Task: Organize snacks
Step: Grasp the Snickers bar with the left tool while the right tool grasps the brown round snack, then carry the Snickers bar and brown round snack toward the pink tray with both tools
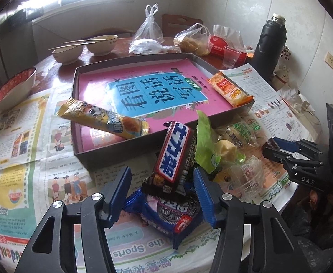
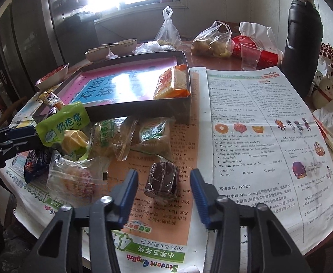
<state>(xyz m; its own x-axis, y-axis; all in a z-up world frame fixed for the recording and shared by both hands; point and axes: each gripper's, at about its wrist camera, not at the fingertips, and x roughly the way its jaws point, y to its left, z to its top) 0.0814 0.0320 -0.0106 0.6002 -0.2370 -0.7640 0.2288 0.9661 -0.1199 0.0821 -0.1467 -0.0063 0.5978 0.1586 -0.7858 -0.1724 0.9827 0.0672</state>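
A dark box tray [image 1: 111, 146] with a pink and blue book inside holds a yellow snack bar [image 1: 102, 119] leaning on its left wall and an orange cracker pack [image 1: 229, 89]. My left gripper [image 1: 161, 179] is open around a Snickers bar [image 1: 174, 152] that lies propped on a blue Oreo pack [image 1: 173, 216]. My right gripper [image 2: 164, 182] is open around a small brown wrapped cake [image 2: 163, 178] on the newspaper. A green candy bag [image 2: 62, 124] and clear-wrapped pastries [image 2: 111, 136] lie in a pile between the grippers. The tray [image 2: 139, 107] also shows in the right wrist view.
Newspapers [image 2: 257, 125] cover the round table. Bowls [image 1: 84, 47], plastic bags [image 1: 189, 38], a plastic cup [image 1: 231, 55], a red tissue pack [image 2: 264, 56] and a black thermos [image 2: 303, 41] stand at the back. A red-rimmed bowl [image 1: 13, 88] sits at the left.
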